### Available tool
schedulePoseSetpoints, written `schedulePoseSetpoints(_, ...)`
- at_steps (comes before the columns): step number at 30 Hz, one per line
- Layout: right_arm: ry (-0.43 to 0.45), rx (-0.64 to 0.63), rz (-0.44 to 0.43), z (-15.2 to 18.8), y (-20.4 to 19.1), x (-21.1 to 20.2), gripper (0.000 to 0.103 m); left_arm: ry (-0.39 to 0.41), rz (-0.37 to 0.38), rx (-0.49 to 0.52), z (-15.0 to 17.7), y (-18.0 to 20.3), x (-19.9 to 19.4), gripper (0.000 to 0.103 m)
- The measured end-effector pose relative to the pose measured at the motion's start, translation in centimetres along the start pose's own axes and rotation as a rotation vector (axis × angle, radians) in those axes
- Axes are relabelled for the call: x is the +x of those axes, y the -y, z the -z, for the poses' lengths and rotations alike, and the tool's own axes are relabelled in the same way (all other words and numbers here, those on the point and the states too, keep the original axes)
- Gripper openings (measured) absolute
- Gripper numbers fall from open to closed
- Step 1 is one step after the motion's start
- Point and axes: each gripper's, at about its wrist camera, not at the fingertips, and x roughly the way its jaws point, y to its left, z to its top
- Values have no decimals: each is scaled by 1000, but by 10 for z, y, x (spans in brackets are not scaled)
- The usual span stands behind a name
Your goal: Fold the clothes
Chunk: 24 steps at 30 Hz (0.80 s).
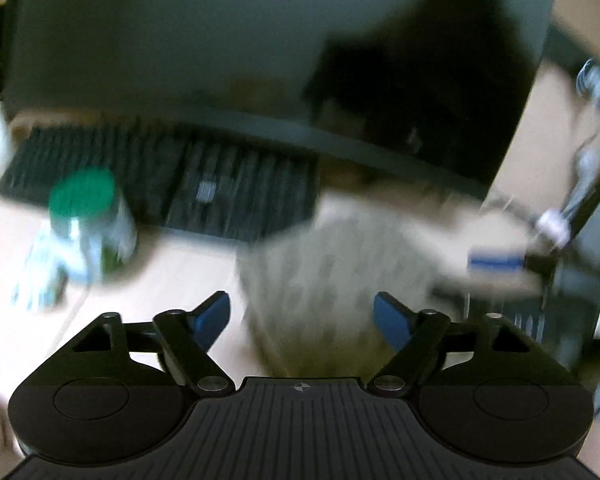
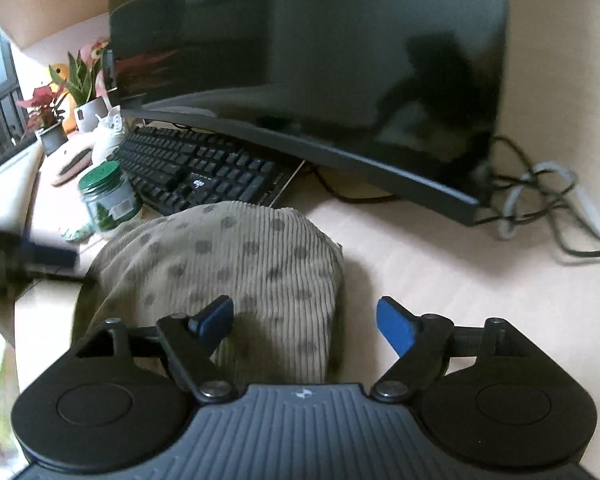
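Jar (image 2: 107,196) with green lid sitting at left, by keyboard (image 2: 204,170), leaving desk (image 2: 440,260) middle free for folding. Spotted ribbed garment (image 2: 236,264) lying bunched on desk before monitor (image 2: 308,60). Left gripper (image 1: 302,314) hovering over it, jaws apart, gripping nothing. Right gripper (image 2: 305,318) standing at garment's right edge, jaws apart, holding nothing, likely positioning for grasp.

A pale desk (image 2: 440,264) is being occupied by a folded dotted garment (image 2: 236,264), keyboard (image 2: 204,168), green-lidded jar (image 2: 108,196), monitor (image 2: 308,72), cables (image 2: 540,204) and potted plants (image 2: 56,120).
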Motion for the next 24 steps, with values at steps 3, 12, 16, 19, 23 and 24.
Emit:
schedulePoseSetpoints(3, 13, -13, -29, 17, -17, -33, 85, 11, 157, 2, -19, -1, 12, 91)
schedulePoseSetpoints(12, -108, 44, -129, 65, -67, -20, 86, -146, 288, -50, -11, -22, 116, 95)
schedulePoseSetpoints(16, -106, 0, -66, 59, -69, -18, 86, -147, 309, -30, -17, -25, 118, 95)
schedulePoseSetpoints(19, -68, -31, -88, 51, -64, -46, 86, -123, 281, -11, -16, -27, 94, 94)
schedulePoseSetpoints(23, -7, -113, 27, 45, -51, -76, 94, -84, 233, 106, 7, -14, 39, 95)
schedulePoseSetpoints(24, -2, -139, 93, 45, -48, -76, 94, -90, 233, 134, 18, -10, 28, 95)
